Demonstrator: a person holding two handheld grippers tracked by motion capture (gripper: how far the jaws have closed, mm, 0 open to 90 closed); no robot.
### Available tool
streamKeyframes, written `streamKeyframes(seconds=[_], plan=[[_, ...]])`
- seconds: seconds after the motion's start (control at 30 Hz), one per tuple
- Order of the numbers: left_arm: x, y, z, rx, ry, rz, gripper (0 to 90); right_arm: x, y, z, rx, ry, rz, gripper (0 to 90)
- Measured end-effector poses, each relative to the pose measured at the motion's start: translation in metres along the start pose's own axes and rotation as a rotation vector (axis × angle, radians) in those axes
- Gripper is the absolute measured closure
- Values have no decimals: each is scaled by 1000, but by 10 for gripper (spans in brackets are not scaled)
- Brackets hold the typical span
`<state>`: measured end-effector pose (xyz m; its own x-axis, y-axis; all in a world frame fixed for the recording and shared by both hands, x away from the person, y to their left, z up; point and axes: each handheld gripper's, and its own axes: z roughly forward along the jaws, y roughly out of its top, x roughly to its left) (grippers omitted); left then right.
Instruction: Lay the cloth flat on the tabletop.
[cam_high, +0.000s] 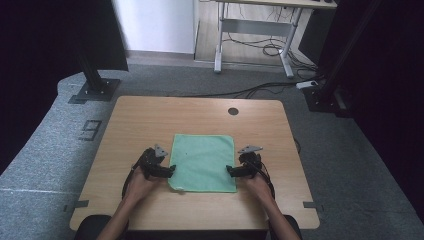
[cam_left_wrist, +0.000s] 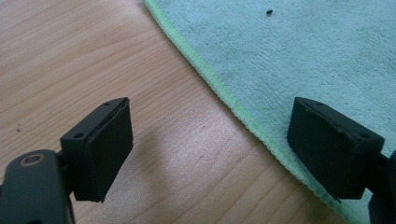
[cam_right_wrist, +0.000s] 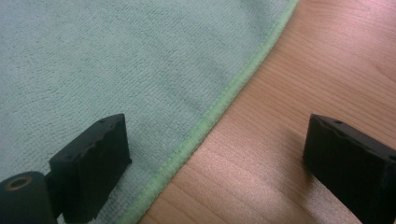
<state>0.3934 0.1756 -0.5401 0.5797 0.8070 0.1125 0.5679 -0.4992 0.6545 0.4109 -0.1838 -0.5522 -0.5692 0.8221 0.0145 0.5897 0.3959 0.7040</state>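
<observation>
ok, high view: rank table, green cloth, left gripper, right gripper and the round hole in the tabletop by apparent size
1. table
2. green cloth
3. left gripper and right gripper: look alike, no ranking between them
4. round hole

The high view is moderately lit from above: the surface (cam_high: 150, 120) is evenly bright, while the upper left and right corners fall into near-black. The white wall at the top centre is overexposed. Resolution is low and detail is soft; straight lines bow slightly toward the edges. In the left gripper view, a pale sheen lies on the wood between the jaws, with a soft shadow beside the left jaw; the cloth (cam_left_wrist: 327, 56) weave is reasonably sharp, the near jaws slightly soft. In the right gripper view, the top right corner glares pinkish-white and the cloth (cam_right_wrist: 116, 60) shows fine texture under dim, diffuse light.
</observation>
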Motion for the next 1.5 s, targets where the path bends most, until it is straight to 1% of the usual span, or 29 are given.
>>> streamKeyframes(seconds=[0.07, 0.1, 0.13, 0.17, 0.27, 0.33, 0.43, 0.5, 0.53, 0.63, 0.67, 0.7, 0.83, 0.93, 1.0, 1.07, 1.17, 1.27, 1.33, 1.5], plan=[[-1, 1, 0, -1, 2, 12, 141, 0, 0, -1, -2, 4, -2, 93], [-1, 1, -2, -5, -14, 12, 139, 0, 0, -1, -3, 10, 1, 94], [-1, 1, -3, -10, -32, 4, 135, -1, 0, -3, -5, 27, 8, 94], [0, 1, -6, -18, -47, -4, 130, -1, 0, -5, -12, 31, 13, 94], [1, -1, -15, -35, -71, -20, 124, -4, -1, -13, -25, 32, 16, 90], [2, -4, -21, -42, -81, -22, 122, -8, -4, -18, -25, 35, 19, 80], [5, -11, -30, -43, -84, -21, 111, -12, -11, -26, -27, 34, 25, 55], [7, -16, -34, -38, -85, -15, 103, -15, -15, -30, -22, 27, 24, 9], [8, -19, -36, -35, -89, -18, 103, -16, -17, -32, -17, 25, 22, 0], [13, -29, -40, -25, -103, -24, 102, -19, -24, -37, -11, 13, 12, 0], [14, -31, -41, -21, -106, -24, 85, -21, -28, -39, -9, 8, 9, 0], [17, -36, -43, -15, -101, -25, 66, -22, -29, -40, -7, 4, 9, 0], [23, -48, -44, 8, -92, -22, 40, -27, -39, -45, 6, -16, 9, 0], [26, -54, -43, 22, -96, -29, 36, -30, -46, -47, 9, -16, 8, 0], [27, -56, -41, 28, -100, -26, 39, -33, -48, -48, 8, -14, 8, 0], [28, -57, -40, 21, -116, -35, 32, -35, -50, -48, 4, -11, 14, 0], [29, -59, -39, 10, -107, -32, 5, -37, -52, -48, -2, -13, 12, 0], [30, -60, -38, -4, -110, -27, 0, -37, -54, -48, -14, -10, 10, 0], [31, -60, -37, -2, -121, -42, 0, -38, -54, -48, -18, -9, 7, 0], [31, -60, -37, -2, -121, -43, 0, -38, -54, -48, -18, -4, 0, 0]])
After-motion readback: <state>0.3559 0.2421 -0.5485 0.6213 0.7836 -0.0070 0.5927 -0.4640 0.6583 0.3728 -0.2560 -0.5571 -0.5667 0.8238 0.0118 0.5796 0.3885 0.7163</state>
